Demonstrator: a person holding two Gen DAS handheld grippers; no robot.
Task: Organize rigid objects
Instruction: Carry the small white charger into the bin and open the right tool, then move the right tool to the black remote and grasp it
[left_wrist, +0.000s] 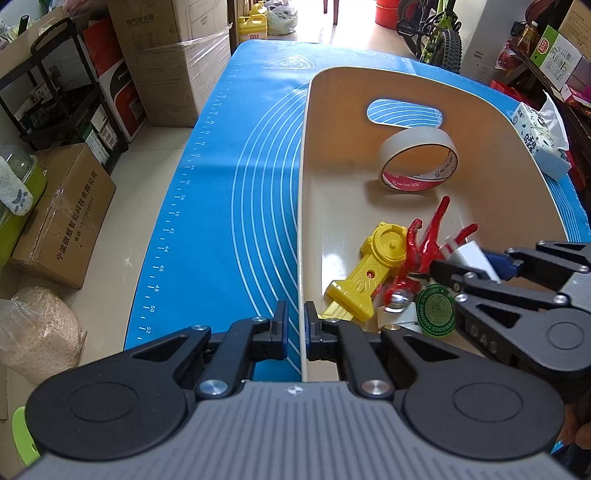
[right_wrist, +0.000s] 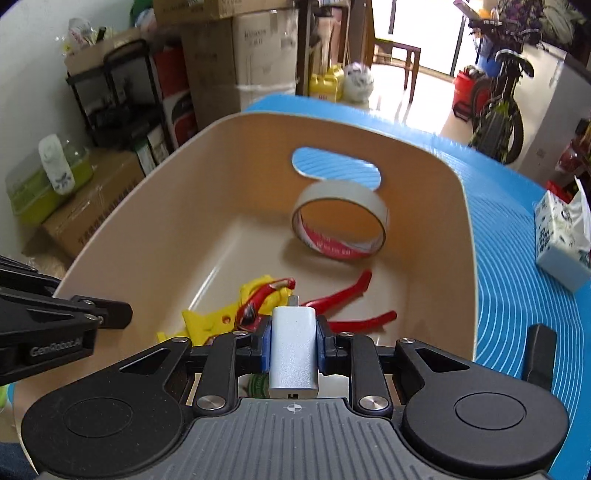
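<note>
A beige plastic bin (left_wrist: 369, 70) stands on the blue mat. My left gripper (left_wrist: 296, 319) is shut on the bin's left wall at its near corner. Inside the bin lie a roll of tape (left_wrist: 419, 160), a yellow toy (left_wrist: 369, 273), a red claw-shaped toy (left_wrist: 424, 243) and a green ointment tin (left_wrist: 436, 314). My right gripper (right_wrist: 293, 332) hangs over the near part of the bin (right_wrist: 332, 120), shut on a silver-white charger block (right_wrist: 293, 354). The red toy (right_wrist: 351, 291) and the yellow toy (right_wrist: 207, 319) lie just beyond its fingers. The tape (right_wrist: 341, 225) leans near the far wall.
The blue mat (left_wrist: 221, 184) covers the table. A tissue pack (right_wrist: 563, 240) lies on it right of the bin, and a small black object (right_wrist: 541, 354) sits near the right edge. Cartons and a black rack (left_wrist: 55, 92) stand on the floor at left, a bicycle (left_wrist: 439, 37) behind.
</note>
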